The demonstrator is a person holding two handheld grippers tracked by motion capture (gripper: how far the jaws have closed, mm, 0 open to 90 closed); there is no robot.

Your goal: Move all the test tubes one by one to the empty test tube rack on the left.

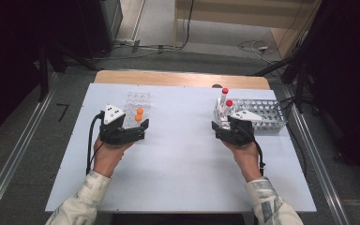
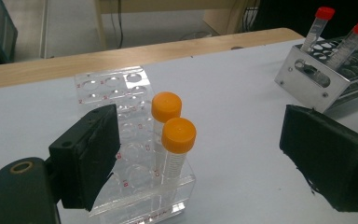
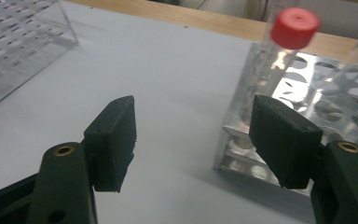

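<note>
**Handling the capped sample tubes**

We treat the clear plastic tubes with red screw caps (image 3: 294, 28) as light, stiff and slippery. They stand tilted in the perforated metal rack (image 1: 267, 112) on the white desk (image 1: 183, 154). We grip mid-barrel, below the cap. Right tongs (image 3: 193, 135) stand spread and empty beside the rack. Left tongs (image 2: 200, 154) are spread around the orange-capped tubes (image 2: 178, 135) in the clear acrylic rack (image 2: 107, 88), not touching them.

Bright overhead light, dark surroundings, soft blur.

Two orange-capped tubes (image 2: 167, 122), two red-capped tubes (image 1: 225, 97), two racks (image 2: 103, 87)
</note>
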